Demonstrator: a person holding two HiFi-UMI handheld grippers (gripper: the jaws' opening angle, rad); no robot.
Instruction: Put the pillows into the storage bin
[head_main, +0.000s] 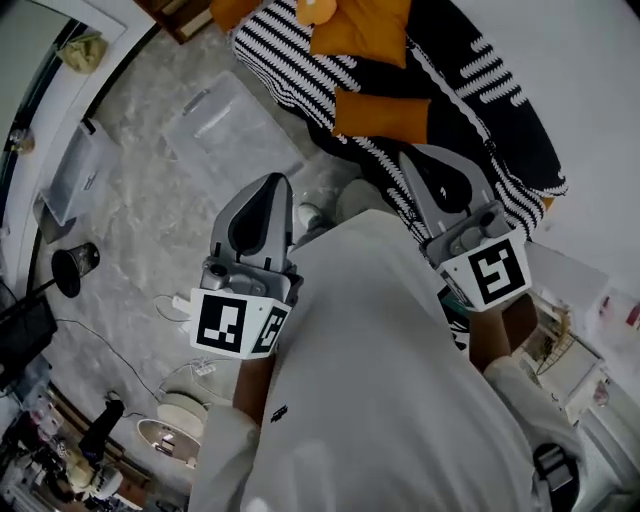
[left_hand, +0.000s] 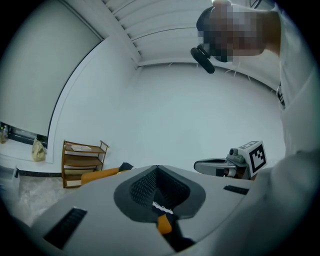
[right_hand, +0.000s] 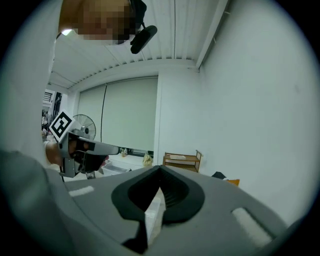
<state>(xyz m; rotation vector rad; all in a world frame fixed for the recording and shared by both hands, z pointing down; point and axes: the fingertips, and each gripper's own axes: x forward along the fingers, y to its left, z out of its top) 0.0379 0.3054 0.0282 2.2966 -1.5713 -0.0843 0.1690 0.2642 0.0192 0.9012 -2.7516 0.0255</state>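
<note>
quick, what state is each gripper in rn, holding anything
left gripper: shut, jaws together, holding nothing
right gripper: shut, jaws together, holding nothing

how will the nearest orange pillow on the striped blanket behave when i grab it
The orange rectangular fabric pillow looks plump, so it probably squashes and sags when pinched. Likely light for its bulk. Lying flat on the black-and-white striped blanket, it seems unlikely to roll.
</note>
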